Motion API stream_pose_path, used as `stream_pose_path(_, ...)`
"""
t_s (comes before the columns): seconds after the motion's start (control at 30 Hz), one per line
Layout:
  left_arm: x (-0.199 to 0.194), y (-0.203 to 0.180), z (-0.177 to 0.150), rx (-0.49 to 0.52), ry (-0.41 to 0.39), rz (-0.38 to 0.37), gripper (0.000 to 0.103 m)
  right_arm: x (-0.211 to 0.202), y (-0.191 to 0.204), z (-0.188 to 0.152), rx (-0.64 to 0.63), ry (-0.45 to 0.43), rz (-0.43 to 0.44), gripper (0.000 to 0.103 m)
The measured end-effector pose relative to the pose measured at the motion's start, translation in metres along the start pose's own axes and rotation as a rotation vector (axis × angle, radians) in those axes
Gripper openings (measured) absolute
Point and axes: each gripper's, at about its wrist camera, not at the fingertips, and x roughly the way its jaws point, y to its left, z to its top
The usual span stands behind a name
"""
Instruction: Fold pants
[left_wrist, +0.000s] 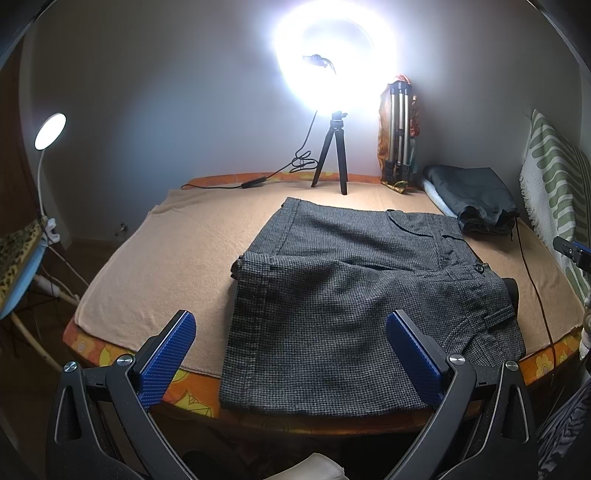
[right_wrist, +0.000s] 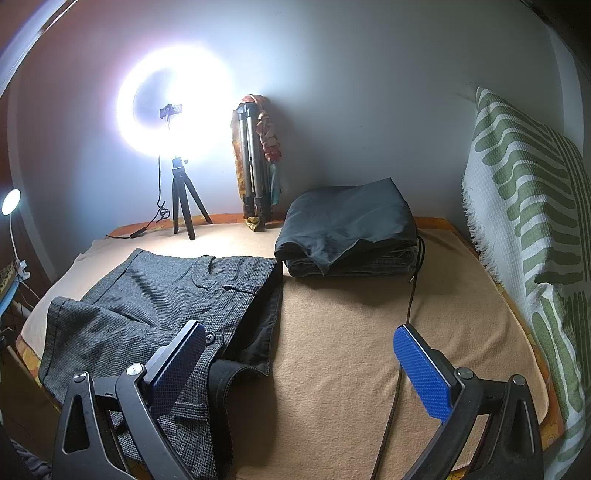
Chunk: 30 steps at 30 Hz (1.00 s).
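Fingers (left_wrist: 170, 354) of left gripper (left_wrist: 291, 354) spread wide, right gripper (right_wrist: 299, 365) likewise apart, both empty, above grey pants (left_wrist: 332, 295) folded on peach blanket (left_wrist: 166, 258).

A home bedroom — blanket-covered bed (right_wrist: 351, 350), patterned pillow (right_wrist: 524, 206), ring light (right_wrist: 177, 107).

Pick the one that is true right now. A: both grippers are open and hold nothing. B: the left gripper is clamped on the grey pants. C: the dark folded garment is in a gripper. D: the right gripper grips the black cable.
A: the left gripper and right gripper both stand spread wide with nothing between their pads; the grey pants lie on the blanket.
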Motion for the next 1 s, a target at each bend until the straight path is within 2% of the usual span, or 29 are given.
stream_pose_path(0.73,0.000,0.002,-0.006,-0.004,0.005,0.003,0.102,-0.002,0.008,-0.002,-0.042,-0.007,0.028,0.103)
stream_pose_path(1.0,0.009,0.006,-0.014,0.002,0.043,-0.008,0.096,-0.002,0.014,-0.005,-0.077,0.001,0.063,0.103)
